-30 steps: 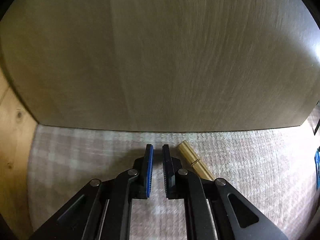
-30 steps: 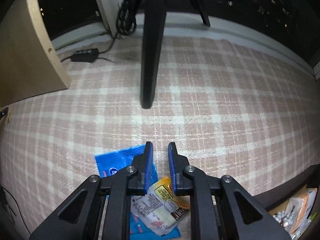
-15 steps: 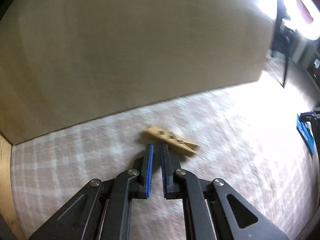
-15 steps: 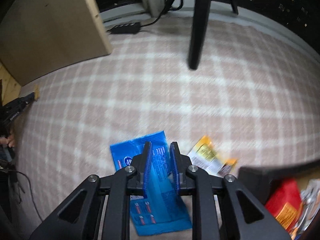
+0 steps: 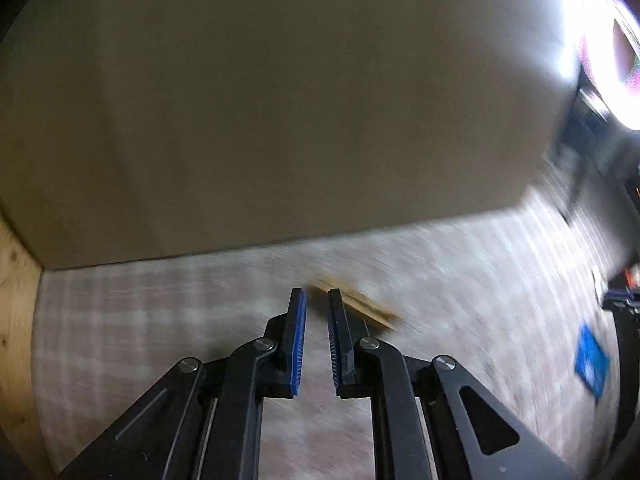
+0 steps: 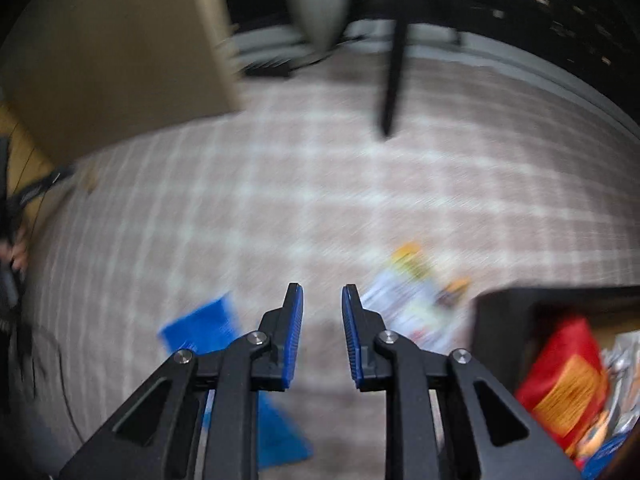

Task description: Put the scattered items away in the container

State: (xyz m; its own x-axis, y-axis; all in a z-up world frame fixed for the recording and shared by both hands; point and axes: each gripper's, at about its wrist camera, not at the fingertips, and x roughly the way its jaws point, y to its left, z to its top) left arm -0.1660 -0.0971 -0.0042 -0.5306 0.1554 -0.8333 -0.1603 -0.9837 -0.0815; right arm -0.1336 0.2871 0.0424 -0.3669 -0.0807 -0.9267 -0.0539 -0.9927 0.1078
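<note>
In the left wrist view a wooden clothespin [image 5: 368,310] lies on the checked cloth just beyond and right of my left gripper [image 5: 317,298], whose jaws stand slightly apart and empty. In the right wrist view my right gripper [image 6: 322,294] is open and empty above the cloth. A blue packet [image 6: 208,326] lies under its left finger. A white and yellow sachet [image 6: 412,300] lies just right of it. A dark container [image 6: 504,312] at the lower right holds a red packet [image 6: 568,380] and other wrappers. Both views are blurred.
A tan board [image 5: 280,120] stands upright behind the clothespin, and also shows in the right wrist view [image 6: 112,60]. A black stand leg [image 6: 394,76] rests on the cloth farther back. The blue packet also shows at the far right in the left wrist view [image 5: 592,360].
My right gripper has opened wider and shifted so it sits between the blue packet and the sachet. My left gripper has opened a little and moved closer to the clothespin.
</note>
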